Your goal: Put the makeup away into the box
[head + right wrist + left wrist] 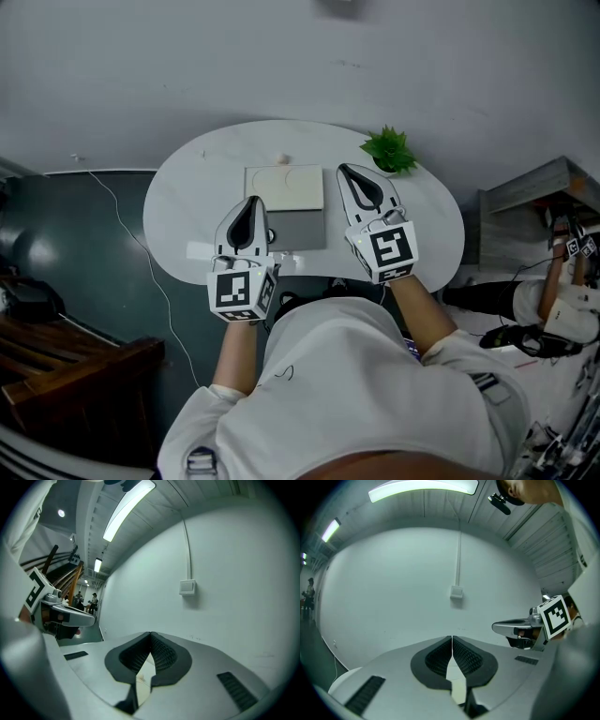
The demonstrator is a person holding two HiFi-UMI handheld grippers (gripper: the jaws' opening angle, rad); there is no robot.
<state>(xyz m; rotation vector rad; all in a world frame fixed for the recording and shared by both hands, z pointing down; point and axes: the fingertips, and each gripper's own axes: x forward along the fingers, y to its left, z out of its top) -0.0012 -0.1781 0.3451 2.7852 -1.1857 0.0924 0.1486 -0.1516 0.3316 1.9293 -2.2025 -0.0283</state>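
A flat cream box (284, 187) lies on the white oval table (187, 211), with a grey panel (298, 231) against its near side. Two tiny items (284, 159) lie behind the box, too small to name. My left gripper (252, 202) hovers over the table's near left edge, its jaws shut and empty. My right gripper (346, 171) is held above the box's right side, shut and empty too. Both point almost level at the white wall. The left gripper (452, 637) view also shows the right one's jaws from the side. The right gripper (150, 633) view shows no makeup.
A small green plant (389, 150) stands at the table's far right. A wooden bench (66, 366) sits on the dark floor at left, with a cable (141, 248) running past. A shelf (539, 187) and another person (562, 314) are at right. A switch box (456, 592) hangs on the wall.
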